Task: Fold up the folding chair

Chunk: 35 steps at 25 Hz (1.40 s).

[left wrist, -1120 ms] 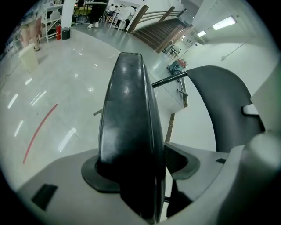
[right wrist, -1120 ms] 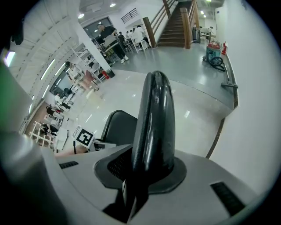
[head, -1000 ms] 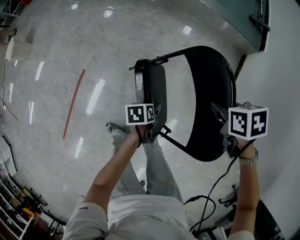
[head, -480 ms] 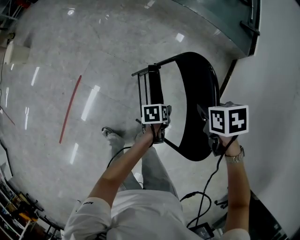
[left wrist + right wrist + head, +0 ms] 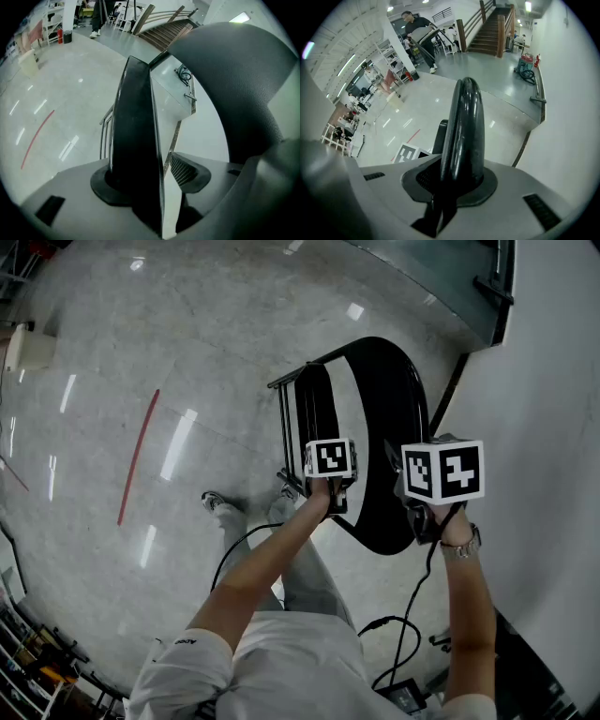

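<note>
Chair [image 5: 380, 418], we are judging it stiff, heavy and smooth, is standing nearly folded under both grippers, whose jaws have just been closing. We are pinching backrest [image 5: 464, 136] rim with right gripper [image 5: 419, 521]. Left gripper [image 5: 336, 507] is straddling seat [image 5: 133, 140] edge, one pad not touching.

We get bright, even ceiling light, streaky glare on the polished floor [image 5: 103, 381], sheen on the chair back [image 5: 464, 126], fisheye-bent edges, black corners.

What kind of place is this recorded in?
Likely a large indoor hall used as a workshop or lab: polished stone floor, wide staircase, cluttered shelving along the edge.
</note>
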### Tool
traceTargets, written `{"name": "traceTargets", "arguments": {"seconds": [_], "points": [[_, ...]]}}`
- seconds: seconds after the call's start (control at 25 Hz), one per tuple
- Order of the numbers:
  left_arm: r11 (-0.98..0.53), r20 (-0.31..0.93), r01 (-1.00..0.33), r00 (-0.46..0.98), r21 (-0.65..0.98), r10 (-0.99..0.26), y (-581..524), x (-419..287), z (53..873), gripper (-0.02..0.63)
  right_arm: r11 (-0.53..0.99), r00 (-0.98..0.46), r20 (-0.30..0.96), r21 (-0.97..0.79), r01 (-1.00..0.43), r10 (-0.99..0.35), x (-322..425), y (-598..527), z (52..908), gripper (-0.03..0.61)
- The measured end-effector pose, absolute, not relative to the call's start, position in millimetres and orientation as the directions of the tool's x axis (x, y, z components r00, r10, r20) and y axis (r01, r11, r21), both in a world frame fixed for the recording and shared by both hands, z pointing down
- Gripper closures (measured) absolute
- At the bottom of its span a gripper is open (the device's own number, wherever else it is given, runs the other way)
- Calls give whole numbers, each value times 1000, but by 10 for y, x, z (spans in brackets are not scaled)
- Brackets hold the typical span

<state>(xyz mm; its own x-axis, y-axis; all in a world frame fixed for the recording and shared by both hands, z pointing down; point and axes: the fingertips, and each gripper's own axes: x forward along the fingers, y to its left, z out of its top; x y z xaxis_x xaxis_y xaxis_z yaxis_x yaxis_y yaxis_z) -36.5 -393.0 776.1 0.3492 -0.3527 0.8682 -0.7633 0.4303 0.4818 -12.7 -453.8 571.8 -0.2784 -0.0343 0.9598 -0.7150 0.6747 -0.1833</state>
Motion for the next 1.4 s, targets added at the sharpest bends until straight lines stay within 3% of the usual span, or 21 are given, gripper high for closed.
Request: {"name": "traceTargets", "arguments": {"seconds": [0.32,0.56,0.8,0.96,1.12,1.4], "points": [[437,898,-791,316,427,-306,-4043,-201,7894,362,681,-258,964,-151,-717,-58,-189,-4524,5722,512],[342,870,-807,390,481,-302,-3934,-83,7859,344,682,-250,967,-148,-717,-53,-153,-4516,5756,512],[230,839,-841,382,489,-387,-3798,-407,7363,322,682,-245,968,-142,-718,-57,-121,-4531,5755,512],[41,727,-827,469,561,-502,-3851,-480,6748,323,682,-251,966,-146,-716,-56,-137,-4537,5727,512],[-201,646,-852,502,483,-576,-3915,-578,5997,323,679,-270,962,-177,-713,-32,-120,-4455,5713,511],[-517,596,-824,541,233,-593,-4117,-570,5005,324,475,-544,838,-493,-729,35,-34,-4316,5565,457]]}}
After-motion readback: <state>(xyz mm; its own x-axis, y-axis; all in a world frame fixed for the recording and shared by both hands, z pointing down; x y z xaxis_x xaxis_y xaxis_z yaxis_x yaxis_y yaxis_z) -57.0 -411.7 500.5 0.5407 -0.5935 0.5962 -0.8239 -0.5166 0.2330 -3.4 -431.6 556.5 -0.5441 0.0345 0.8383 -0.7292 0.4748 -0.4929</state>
